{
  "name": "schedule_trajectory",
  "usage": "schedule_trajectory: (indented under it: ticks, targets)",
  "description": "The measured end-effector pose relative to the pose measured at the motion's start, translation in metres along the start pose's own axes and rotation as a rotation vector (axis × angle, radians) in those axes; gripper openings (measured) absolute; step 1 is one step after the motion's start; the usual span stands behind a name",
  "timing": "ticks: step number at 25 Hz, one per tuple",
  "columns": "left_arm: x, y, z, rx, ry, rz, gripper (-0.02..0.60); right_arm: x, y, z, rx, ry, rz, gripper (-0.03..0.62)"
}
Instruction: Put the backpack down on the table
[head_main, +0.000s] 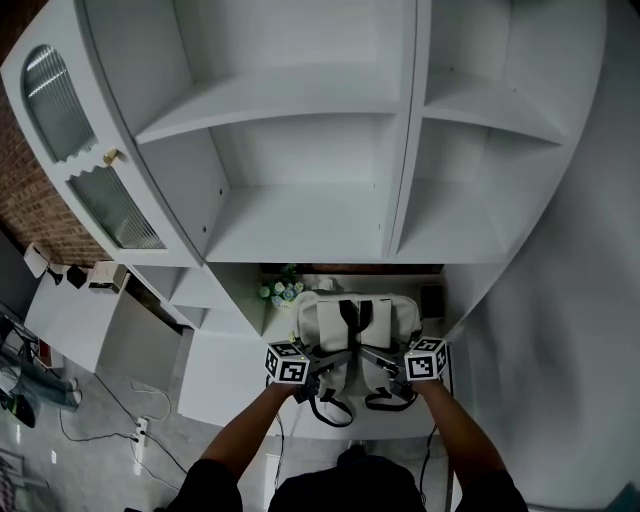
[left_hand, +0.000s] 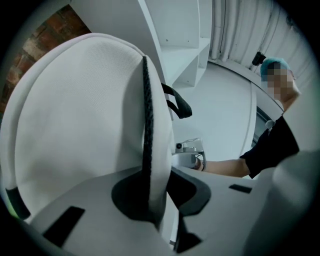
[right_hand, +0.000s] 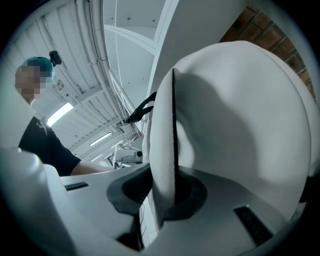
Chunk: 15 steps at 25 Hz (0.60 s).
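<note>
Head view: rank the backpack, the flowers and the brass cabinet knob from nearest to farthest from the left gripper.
1. backpack: pinched in the jaws of the left gripper.
2. flowers: just behind the backpack, at its left.
3. brass knob: on the glazed cabinet door, far up and left.

In the head view the backpack covers the table beneath it, so whether its base touches the top cannot be told. The jaw tips of the left gripper and the right gripper are lost among the dark straps. A small dark object just right of the backpack is too small to name. The person's forearms run off the near edge. In both gripper views the backpack runs past the picture's edges and blocks what lies behind it.
</note>
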<state>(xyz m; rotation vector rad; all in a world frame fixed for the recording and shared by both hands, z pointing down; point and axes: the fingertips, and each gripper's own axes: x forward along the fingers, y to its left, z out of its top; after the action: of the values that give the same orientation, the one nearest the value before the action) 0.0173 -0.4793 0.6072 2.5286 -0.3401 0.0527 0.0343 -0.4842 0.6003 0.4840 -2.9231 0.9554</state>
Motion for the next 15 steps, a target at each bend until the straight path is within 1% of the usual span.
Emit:
schedule_trajectory:
  ticks: [6, 9, 11, 13, 15]
  targets:
    - [0.004, 0.016, -0.003, -0.021, -0.018, 0.036, 0.063, 0.006, -0.011, -0.002, 0.036, -0.017, 0.004, 0.054]
    - [0.005, 0.019, -0.003, -0.042, -0.03, 0.037, 0.063, 0.007, -0.017, -0.002, 0.044, -0.02, -0.007, 0.058]
    - [0.005, 0.017, -0.003, -0.066, -0.031, 0.028, 0.063, 0.007, -0.018, -0.003, 0.067, -0.015, 0.005, 0.06]
    - [0.005, 0.014, -0.003, -0.065, -0.031, 0.022, 0.063, 0.007, -0.017, -0.003, 0.074, -0.008, 0.014, 0.06]
    - [0.006, 0.015, -0.002, -0.053, -0.035, 0.026, 0.063, 0.005, -0.018, -0.002, 0.057, 0.0, 0.003, 0.061]
